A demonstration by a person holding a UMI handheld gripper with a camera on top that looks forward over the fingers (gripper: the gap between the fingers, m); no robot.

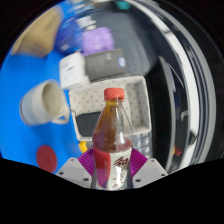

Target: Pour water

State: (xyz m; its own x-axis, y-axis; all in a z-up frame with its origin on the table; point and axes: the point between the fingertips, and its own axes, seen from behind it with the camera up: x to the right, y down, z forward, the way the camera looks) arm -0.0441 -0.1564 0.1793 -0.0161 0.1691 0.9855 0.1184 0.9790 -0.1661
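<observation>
Clear plastic bottle, red cap still on, stands upright between your gripper fingers; both magenta pads appear pressed on its lower body, so read it as clamped. Smooth, rounded, thin wall: squeeze harder and it may buckle or slip. White cup, glazed-looking, lies on its side ahead-left on the blue worktop. Risk: with the cap on, nothing pours; with the cup tipped, water would spill.
</observation>
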